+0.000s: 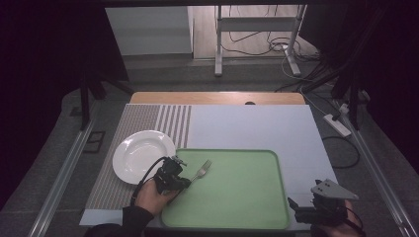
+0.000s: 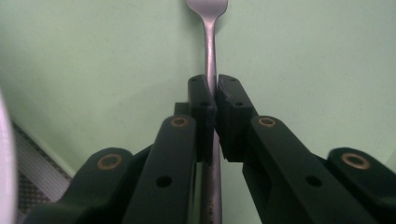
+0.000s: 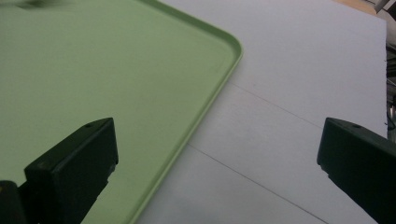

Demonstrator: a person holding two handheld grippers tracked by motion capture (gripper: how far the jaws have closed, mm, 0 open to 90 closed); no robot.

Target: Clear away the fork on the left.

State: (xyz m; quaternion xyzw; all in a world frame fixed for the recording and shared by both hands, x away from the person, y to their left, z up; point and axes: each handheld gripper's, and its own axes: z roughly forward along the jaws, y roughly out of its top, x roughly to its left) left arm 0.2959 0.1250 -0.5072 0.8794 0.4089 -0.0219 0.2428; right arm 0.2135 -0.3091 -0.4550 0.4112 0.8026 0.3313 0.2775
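While the left gripper (image 2: 215, 100) clamps the slim silver metal fork (image 2: 210, 42) by its handle over the pale green plastic tray's (image 1: 276, 197) left edge, seemingly for carrying, the right gripper (image 3: 217, 158) waits wide open, empty, at the desk's (image 1: 296, 133) near right corner.

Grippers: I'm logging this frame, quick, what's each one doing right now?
Left gripper: shut on the fork, over the tray.
Right gripper: open, holding nothing.
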